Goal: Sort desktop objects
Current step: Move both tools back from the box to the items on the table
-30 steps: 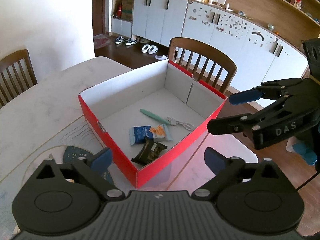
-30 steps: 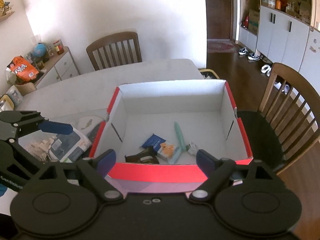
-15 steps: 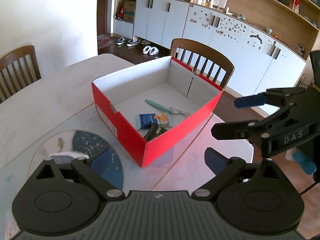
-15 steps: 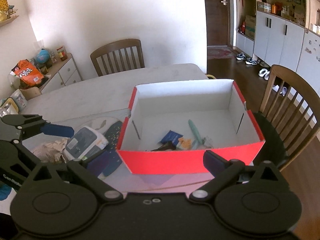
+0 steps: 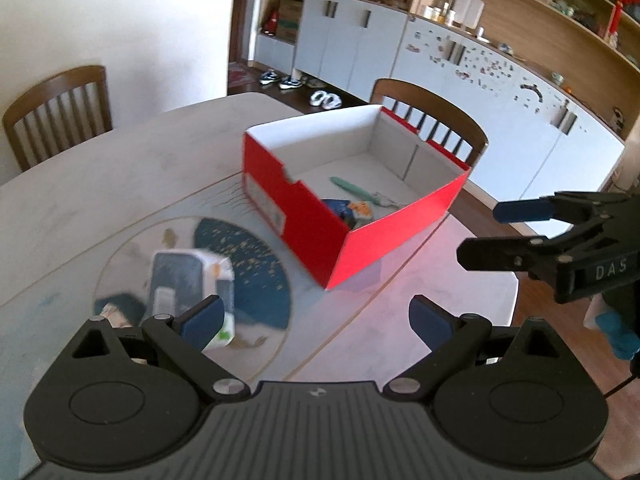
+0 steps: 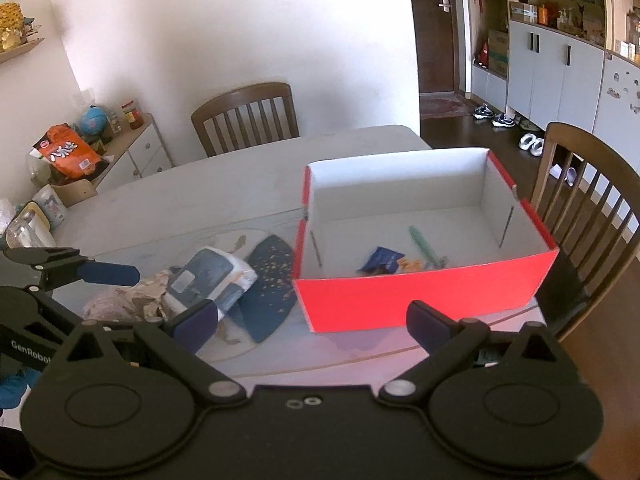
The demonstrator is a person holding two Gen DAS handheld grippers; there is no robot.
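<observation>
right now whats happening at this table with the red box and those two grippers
A person is sorting table clutter into the red box with two handheld grippers. Both the left gripper and the right gripper are open and hold nothing. A green pen, a cable and a few snack packets already lie in the box. On the table beside it wait a tissue pack and some crumpled paper.
</observation>
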